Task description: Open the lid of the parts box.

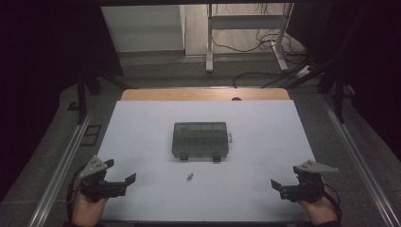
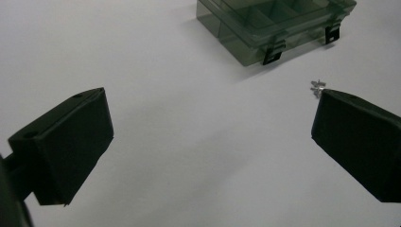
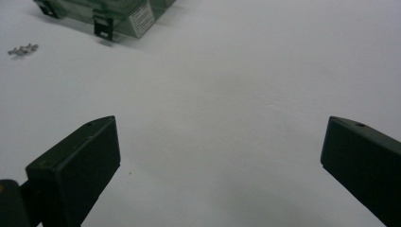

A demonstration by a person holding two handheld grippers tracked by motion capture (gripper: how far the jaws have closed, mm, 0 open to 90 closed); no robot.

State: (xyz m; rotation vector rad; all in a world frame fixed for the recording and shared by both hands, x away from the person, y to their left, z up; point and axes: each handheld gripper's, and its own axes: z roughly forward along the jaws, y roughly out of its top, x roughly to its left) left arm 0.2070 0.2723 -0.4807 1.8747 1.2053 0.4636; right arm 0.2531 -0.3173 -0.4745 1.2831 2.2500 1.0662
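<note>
Table (image 1: 142, 142): a white sheet covers the work surface; a person's hands come in at the near corners, each holding a gripper.
Box (image 1: 200, 140): a smoky see-through plastic case sits at the middle of the table, lid down, its two black latches (image 2: 273, 56) facing the person and apparently fastened.
Compartments: dividers show through the lid, splitting the box into several cells; whether anything lies inside cannot be told through the tinted plastic.
Left gripper (image 1: 116, 174): it hovers at the near left corner, well apart from the box, jaws spread wide with nothing between them.
Right gripper (image 1: 283, 177): it hovers at the near right corner, jaws likewise wide apart and empty.
Small metal parts (image 1: 190, 177): a tiny cluster, perhaps screws, lies loose on the sheet just in front of the box, between the two grippers and touched by neither.
Progress: by the look of it, nothing has begun; the work appears to be stowing the parts in the box.
Left to do: unlatch and open the lid, pick up the parts, drop them into a cell, close up.
</note>
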